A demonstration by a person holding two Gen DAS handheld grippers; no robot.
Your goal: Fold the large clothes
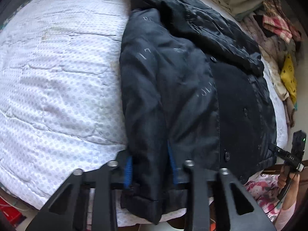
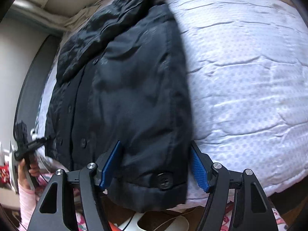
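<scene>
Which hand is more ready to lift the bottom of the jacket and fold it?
Probably the left. The left gripper already pinches the jacket hem between its pads, while the right gripper only straddles the hem, jaws open.

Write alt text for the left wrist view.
The left gripper pinches a fold of a dark blue jacket at the near edge of a white dotted quilt. At far right, the right gripper meets the jacket's other corner.
</scene>
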